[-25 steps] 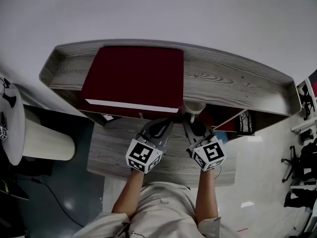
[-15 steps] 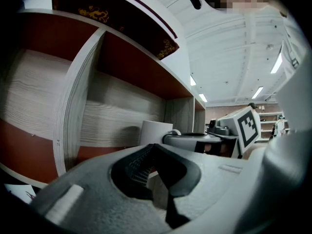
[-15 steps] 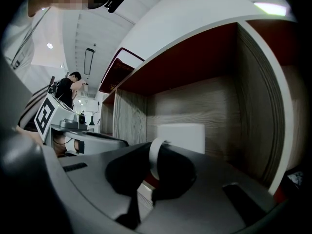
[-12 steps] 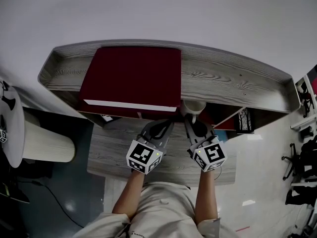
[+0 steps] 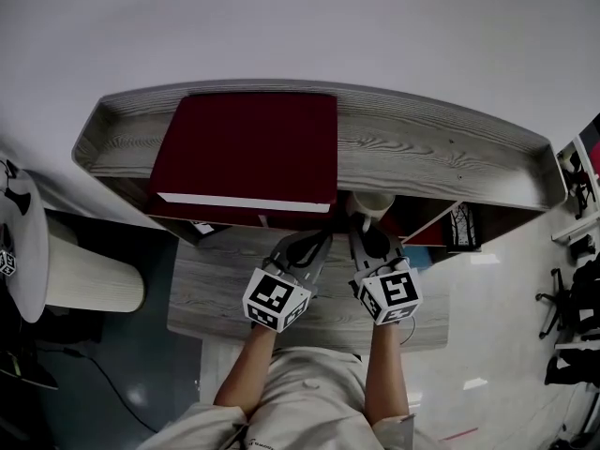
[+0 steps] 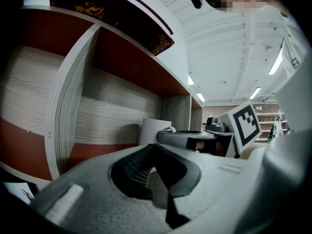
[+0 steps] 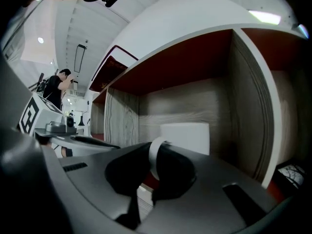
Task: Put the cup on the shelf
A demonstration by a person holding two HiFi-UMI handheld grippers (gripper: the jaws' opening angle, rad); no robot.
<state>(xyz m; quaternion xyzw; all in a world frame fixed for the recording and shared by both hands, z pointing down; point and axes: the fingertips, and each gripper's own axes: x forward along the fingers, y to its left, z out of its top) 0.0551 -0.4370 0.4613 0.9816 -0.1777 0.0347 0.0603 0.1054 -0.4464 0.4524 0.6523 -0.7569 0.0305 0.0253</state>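
Note:
A white cup (image 5: pixel 372 202) stands in the shelf's compartment, just under the front edge of the grey wooden shelf top (image 5: pixel 431 153). My right gripper (image 5: pixel 366 233) is shut on the cup's handle (image 7: pixel 155 159), with the cup's body (image 7: pixel 186 137) right behind the jaws and the compartment's side wall (image 7: pixel 253 106) to its right. My left gripper (image 5: pixel 307 242) hangs beside it, to the left, shut with nothing in it. The left gripper view shows the cup (image 6: pixel 154 130) farther in, against the shelf's back panel.
A large dark red book (image 5: pixel 248 148) lies on the shelf top at the left. A grey desk surface (image 5: pixel 211 284) extends below the shelf. A small black-and-white picture (image 5: pixel 461 228) stands in the right compartment. A round white table (image 5: pixel 19 242) is at far left.
Nothing has visibly moved apart from a slight shift of the head camera; the right gripper keeps its hold on the cup.

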